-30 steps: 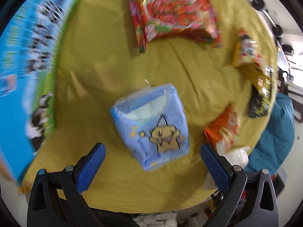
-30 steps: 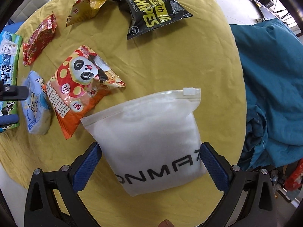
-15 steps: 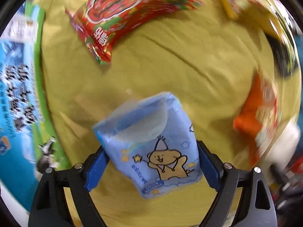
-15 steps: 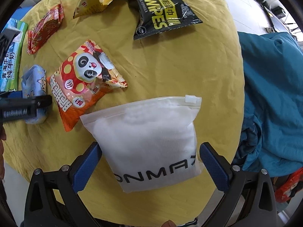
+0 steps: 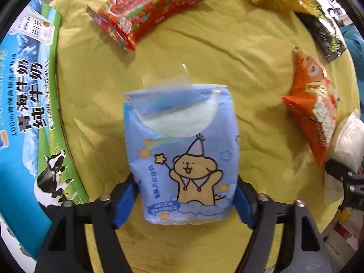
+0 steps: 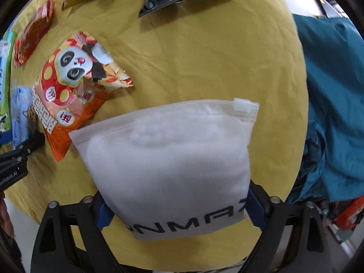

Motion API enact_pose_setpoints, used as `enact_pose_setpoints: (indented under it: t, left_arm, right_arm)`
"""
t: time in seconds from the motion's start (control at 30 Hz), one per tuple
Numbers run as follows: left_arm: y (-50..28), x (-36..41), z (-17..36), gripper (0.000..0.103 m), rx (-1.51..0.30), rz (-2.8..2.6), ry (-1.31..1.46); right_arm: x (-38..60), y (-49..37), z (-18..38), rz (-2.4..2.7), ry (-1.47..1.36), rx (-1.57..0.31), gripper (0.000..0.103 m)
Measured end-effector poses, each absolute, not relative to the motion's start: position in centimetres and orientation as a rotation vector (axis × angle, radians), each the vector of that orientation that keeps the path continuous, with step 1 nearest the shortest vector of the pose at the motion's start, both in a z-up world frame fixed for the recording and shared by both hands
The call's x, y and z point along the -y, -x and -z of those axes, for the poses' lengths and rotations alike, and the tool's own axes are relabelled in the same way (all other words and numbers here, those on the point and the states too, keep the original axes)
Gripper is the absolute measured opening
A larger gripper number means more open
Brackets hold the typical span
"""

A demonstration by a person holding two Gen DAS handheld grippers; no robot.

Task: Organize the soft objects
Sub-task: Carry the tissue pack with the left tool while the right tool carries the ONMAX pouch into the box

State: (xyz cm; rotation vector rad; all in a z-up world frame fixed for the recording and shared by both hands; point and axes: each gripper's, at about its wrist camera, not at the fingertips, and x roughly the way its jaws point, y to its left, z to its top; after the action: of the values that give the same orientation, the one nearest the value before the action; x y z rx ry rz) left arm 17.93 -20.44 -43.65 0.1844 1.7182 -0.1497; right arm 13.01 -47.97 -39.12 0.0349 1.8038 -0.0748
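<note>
Between closing left gripper [image 5: 185, 199] pads, blue tissue pack [image 5: 182, 157], long axis pointing away.

Six soft packs: one blue tissue pack [image 5: 184, 159], one white zip pouch [image 6: 173, 159], four snack or wipe bags; one milk carton box [image 5: 25, 104].

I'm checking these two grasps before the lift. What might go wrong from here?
1. The left tool has been closing low on the blue tissue pack, whose clear flap stands open; squeezing may crumple the pack.
2. The right tool has been closing on the white zip pouch's bottom edge; the soft pouch may sag or slip.
3. The pouch's corner seems to overlap the panda snack bag, which may get dragged.
</note>
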Motion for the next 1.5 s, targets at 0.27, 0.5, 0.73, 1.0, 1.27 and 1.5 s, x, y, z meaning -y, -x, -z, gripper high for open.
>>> enact_pose_setpoints:
  t: [0.27,0.5,0.73,1.0,1.27,1.5]
  left_arm:
    - [-18.0,19.8,40.6,0.055,-1.665,0.152,-0.185]
    - [-16.0,19.8,36.5,0.054,-1.587,0.141,-0.2]
    - [-12.6,18.7,27.8,0.054,-1.46,0.174,-0.167]
    - [-10.6,13.5,17.4,0.054,-1.345,0.198,-0.076]
    - [-12.5,2.2,12.2,0.054,-1.264,0.186,-0.04]
    - [-16.2,-5.9,11.8,0.054,-1.225,0.128,-0.013]
  right_arm:
    - [48.4,-10.6,37.7,0.14,-0.128,-1.768,0.079]
    - [48.3,-7.3,34.6,0.145,-0.231,-1.702,0.076]
    - [44.8,-5.1,27.6,0.104,-0.28,-1.59,0.075]
    - [37.1,-9.3,19.7,-0.012,-0.262,-1.458,0.075]
    - [26.7,-13.7,14.1,-0.11,-0.241,-1.369,0.075]
    - [17.1,-18.7,13.5,-0.164,-0.238,-1.376,0.075]
